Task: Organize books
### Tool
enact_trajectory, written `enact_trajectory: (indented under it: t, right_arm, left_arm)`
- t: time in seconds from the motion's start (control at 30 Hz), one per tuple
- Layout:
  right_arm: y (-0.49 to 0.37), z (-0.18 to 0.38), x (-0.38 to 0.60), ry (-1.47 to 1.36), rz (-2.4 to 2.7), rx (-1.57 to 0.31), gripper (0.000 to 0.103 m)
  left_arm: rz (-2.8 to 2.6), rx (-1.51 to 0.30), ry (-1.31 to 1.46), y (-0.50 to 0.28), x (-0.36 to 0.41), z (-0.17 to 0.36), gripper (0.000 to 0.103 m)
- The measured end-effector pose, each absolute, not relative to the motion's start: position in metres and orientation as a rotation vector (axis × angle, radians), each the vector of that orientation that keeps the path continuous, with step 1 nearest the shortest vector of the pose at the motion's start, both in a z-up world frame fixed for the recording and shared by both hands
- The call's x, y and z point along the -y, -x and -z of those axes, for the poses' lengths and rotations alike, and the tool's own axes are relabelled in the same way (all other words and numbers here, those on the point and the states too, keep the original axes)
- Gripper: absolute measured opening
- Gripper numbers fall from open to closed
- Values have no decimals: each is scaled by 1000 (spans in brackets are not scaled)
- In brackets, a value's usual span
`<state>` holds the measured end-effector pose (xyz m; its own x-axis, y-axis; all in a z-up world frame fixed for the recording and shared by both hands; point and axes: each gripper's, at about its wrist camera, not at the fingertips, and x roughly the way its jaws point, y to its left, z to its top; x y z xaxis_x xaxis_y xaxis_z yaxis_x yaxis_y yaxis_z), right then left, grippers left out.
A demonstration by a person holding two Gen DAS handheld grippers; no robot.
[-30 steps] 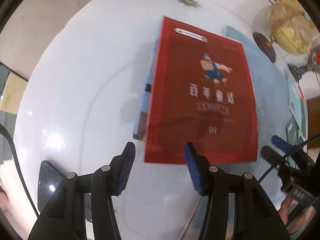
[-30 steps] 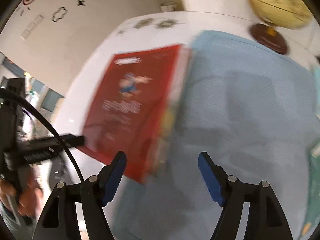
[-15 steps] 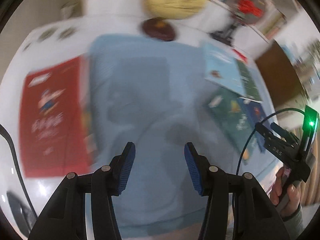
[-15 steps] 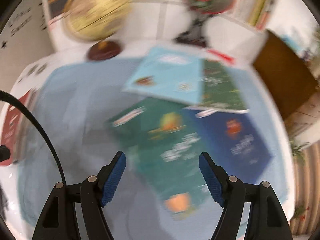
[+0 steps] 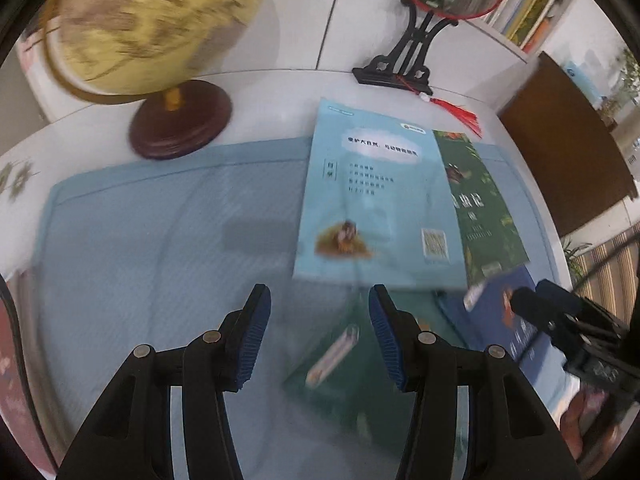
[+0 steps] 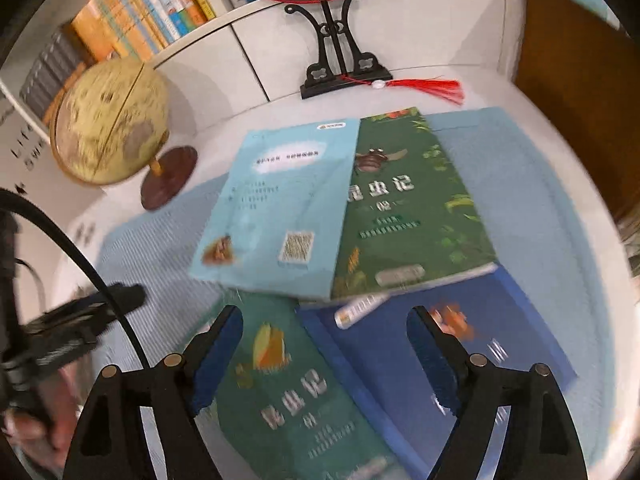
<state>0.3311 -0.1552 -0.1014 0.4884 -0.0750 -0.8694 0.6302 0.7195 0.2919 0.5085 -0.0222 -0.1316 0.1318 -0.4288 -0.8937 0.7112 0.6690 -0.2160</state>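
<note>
Your left gripper [image 5: 316,336] is about half open with nothing between the pads, hanging over the blue mat [image 5: 160,248]. Straight ahead of its tips lies the light blue book [image 5: 372,200], back cover up, overlapping a green insect book [image 5: 484,216] just right of it. Under and slightly right of the left tips is a second green book [image 5: 340,368], blurred. Further right is the dark blue book [image 5: 516,328], partly behind your right gripper [image 5: 560,316], which shows at the right edge of the left view. Far ahead left stands the globe [image 5: 152,28]; ahead right, the fan stand [image 5: 404,60]. In the right view your right gripper [image 6: 324,348] has jaws wide, they have just been opening further, and the pads grip nothing. The second green book [image 6: 296,392] sits below its left finger, the dark blue book [image 6: 472,332] below its right finger, both flat on the mat. Just ahead of the tips the light blue book [image 6: 276,208] and green insect book [image 6: 408,200] lie on top of those two. Your left gripper [image 6: 84,320] shows at the left edge there, blurred.
</note>
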Motion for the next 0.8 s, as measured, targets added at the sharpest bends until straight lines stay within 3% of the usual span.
enact_trajectory:
  t: [0.07, 0.2, 0.37, 0.8]
  right_arm:
    - [-340, 109, 162, -662, 447, -971, 81]
    - [-362, 125, 175, -661, 419, -984, 66]
    - [-392, 148, 193, -647, 443, -1011, 59]
    - [-393, 155, 167, -624, 331, -1046, 61]
  left_arm:
    - [829, -1192, -280, -518, 36, 143, 49]
    - [808, -1192, -266, -532, 54, 157, 49]
    - [804, -1191, -275, -548, 72, 175, 49]
    - [912, -1280, -268, -515, 42, 184, 49]
